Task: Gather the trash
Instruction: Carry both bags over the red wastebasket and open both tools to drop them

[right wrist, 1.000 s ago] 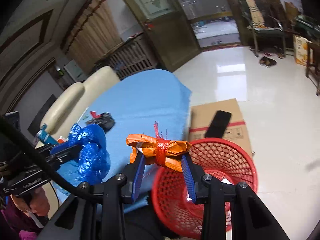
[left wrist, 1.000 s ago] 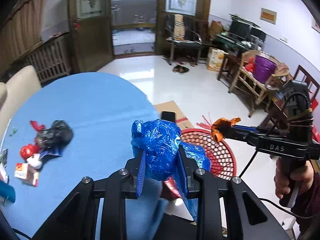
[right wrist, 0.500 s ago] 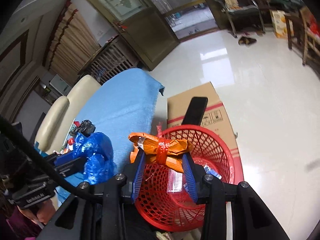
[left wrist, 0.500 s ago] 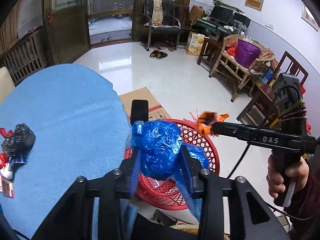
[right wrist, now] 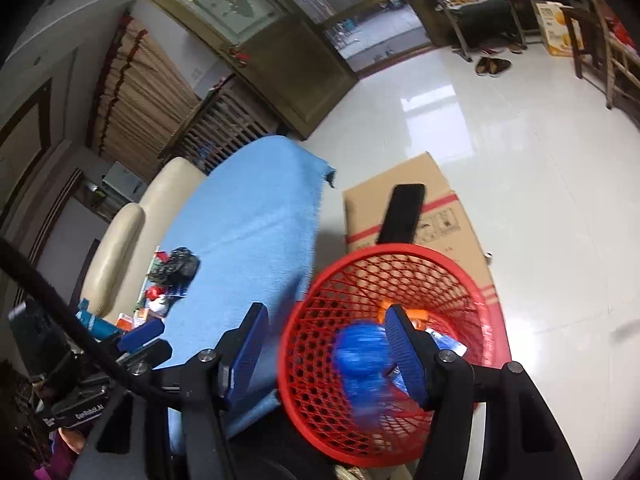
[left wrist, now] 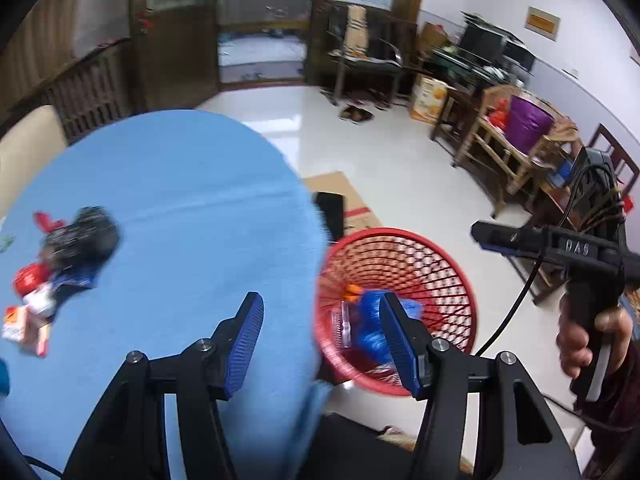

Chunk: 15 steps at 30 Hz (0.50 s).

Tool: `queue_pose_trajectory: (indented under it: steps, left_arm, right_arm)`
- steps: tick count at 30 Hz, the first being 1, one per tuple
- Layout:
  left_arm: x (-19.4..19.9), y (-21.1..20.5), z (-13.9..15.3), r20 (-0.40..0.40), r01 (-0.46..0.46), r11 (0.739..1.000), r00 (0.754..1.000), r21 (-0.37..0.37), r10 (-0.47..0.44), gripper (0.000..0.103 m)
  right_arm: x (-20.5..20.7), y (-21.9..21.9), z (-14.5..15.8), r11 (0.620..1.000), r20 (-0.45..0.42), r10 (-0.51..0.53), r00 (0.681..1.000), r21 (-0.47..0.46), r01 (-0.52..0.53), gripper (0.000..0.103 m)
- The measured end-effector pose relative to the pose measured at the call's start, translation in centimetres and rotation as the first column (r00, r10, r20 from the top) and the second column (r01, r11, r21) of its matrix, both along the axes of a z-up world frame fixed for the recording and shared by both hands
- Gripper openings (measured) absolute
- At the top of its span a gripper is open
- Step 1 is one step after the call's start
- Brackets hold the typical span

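Observation:
A red mesh basket (left wrist: 400, 240) (right wrist: 452, 268) stands on the floor at the table's right edge. A blue plastic bag (left wrist: 370, 338) (right wrist: 362, 364) and an orange wrapper (left wrist: 353, 290) (right wrist: 418, 316) lie inside it. My left gripper (left wrist: 322, 344) is open and empty over the table edge and basket. My right gripper (right wrist: 326, 354) is open and empty above the basket; it also shows in the left wrist view (left wrist: 486, 238). A black bag (left wrist: 86, 236) (right wrist: 176, 266) and small red and white wrappers (left wrist: 30, 284) lie on the blue table (left wrist: 180, 208).
A flattened cardboard box (right wrist: 440, 216) with a black phone (right wrist: 404, 214) on it lies behind the basket. A cream sofa (right wrist: 132, 232) sits beyond the table. Wooden chairs and furniture (left wrist: 508, 148) line the right wall.
Both grippers opened. The blue bag dropped from the left gripper and the orange wrapper from the right gripper into the red basket.

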State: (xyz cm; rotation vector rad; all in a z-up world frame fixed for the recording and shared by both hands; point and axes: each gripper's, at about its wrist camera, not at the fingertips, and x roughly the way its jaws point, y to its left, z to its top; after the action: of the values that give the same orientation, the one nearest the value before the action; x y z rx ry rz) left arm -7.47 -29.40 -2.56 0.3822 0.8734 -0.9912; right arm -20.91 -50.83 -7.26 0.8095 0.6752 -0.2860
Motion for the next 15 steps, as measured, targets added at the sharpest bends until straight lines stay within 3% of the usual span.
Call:
queue_pose_trajectory:
  steps: [5, 10, 15]
  left_arm:
    - [1.6, 5.8, 1.0, 0.055, -0.164, 0.986, 0.985, -0.003, 0.164, 0.065]
    - [2.9, 11.1, 1.9, 0.138, -0.317, 0.949, 0.939, -0.007, 0.315, 0.068]
    - [4.2, 16.2, 1.0, 0.15, -0.421, 0.907, 0.896, -0.007, 0.417, 0.068]
  right_arm:
    - [2.2, 2.1, 1.1, 0.999, 0.032, 0.05, 0.998, -0.007, -0.05, 0.065]
    - [5.7, 5.6, 2.2, 0.99, 0.054, 0.142, 0.988, -0.02, -0.141, 0.065]
    - [9.7, 9.9, 3.1, 0.968, 0.063, 0.252, 0.966, -0.038, -0.25, 0.065]
